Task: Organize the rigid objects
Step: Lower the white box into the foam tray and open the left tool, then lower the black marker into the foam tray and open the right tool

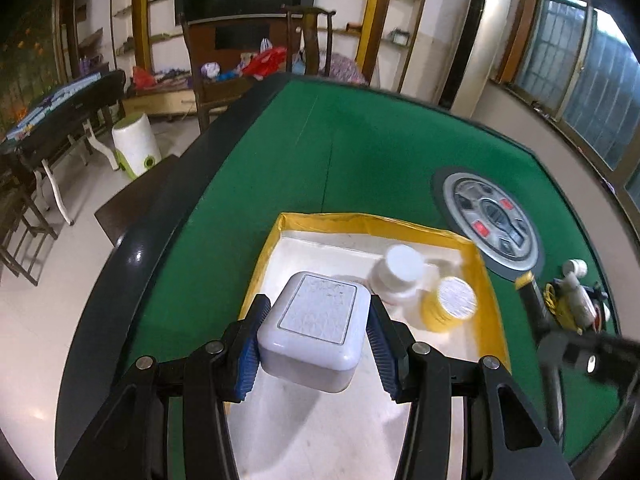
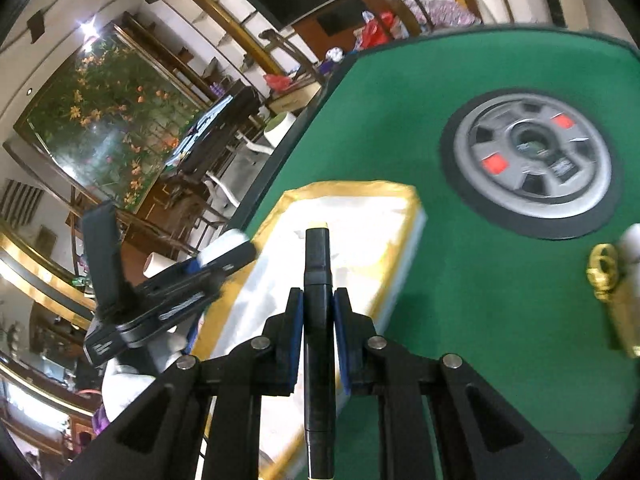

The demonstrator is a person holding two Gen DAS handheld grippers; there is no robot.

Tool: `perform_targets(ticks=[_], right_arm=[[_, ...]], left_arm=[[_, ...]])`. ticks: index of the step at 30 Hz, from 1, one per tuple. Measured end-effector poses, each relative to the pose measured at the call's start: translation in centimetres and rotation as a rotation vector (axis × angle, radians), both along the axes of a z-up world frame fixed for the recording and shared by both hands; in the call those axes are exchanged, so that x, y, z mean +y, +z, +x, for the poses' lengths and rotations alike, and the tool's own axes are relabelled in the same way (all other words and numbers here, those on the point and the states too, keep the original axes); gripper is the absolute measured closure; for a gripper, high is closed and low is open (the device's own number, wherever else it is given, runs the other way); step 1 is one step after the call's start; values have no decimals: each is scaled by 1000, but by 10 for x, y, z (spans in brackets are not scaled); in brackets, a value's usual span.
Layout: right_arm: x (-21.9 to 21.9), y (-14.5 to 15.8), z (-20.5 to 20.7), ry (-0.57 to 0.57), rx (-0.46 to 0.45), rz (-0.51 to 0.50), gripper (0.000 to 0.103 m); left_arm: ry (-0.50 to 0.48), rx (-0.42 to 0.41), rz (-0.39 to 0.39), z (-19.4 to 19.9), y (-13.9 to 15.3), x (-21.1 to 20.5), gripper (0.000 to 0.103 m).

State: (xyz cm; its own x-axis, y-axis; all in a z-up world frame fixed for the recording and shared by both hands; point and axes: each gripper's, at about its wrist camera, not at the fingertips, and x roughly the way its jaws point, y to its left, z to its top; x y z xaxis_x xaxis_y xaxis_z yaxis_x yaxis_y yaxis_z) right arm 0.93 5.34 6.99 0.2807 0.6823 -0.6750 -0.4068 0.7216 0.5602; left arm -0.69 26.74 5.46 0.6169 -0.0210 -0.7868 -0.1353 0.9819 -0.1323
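The left tongs (image 1: pixel 316 344) grip a white rounded-corner box (image 1: pixel 314 330) between their blue pads, 1 pad on each side of it, and hold it above the white floor of the yellow-rimmed tray (image 1: pixel 276 240), over the part of the tray nearest the camera. Inside the same tray, toward its right wall, stand a white-capped bottle (image 1: pixel 396 276) and just beside it a yellow jar with a white lid (image 1: pixel 450 304); the 2 look to be touching or nearly so. The tray sits on the green desk (image 1: pixel 360 148), whose round grey control panel (image 1: pixel 490 220) lies beyond the tray's right far corner. To the right of the tray, outside it, a small heap of loose items (image 1: pixel 572 300) rests on the felt, too blurred to name singly. The right tongs (image 2: pixel 318 308) are clamped on a black marker (image 2: pixel 318 320) that runs straight along their line, its pale tip (image 2: pixel 318 225) pointing over the tray (image 2: pixel 360 190) from the tray's right side. In the right wrist view the left tongs with the white box appear at the tray's left edge, and a brass-coloured padlock (image 2: pixel 608 272) lies on the desk well to the right of the tray, below the control panel.
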Motion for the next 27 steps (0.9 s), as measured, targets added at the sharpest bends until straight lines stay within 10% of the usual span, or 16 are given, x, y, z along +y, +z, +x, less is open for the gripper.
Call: perform_targets(ticks=[11, 18, 27], right_arm=[[59, -16, 17, 13, 53, -21, 88], [59, -20, 18, 5, 63, -25, 88], [67, -12, 9, 37, 41, -14, 88]], left_arm=[[11, 50, -17, 35, -22, 4, 50], [7, 49, -158, 36, -18, 17, 34], [49, -132, -241, -25, 34, 45, 27]])
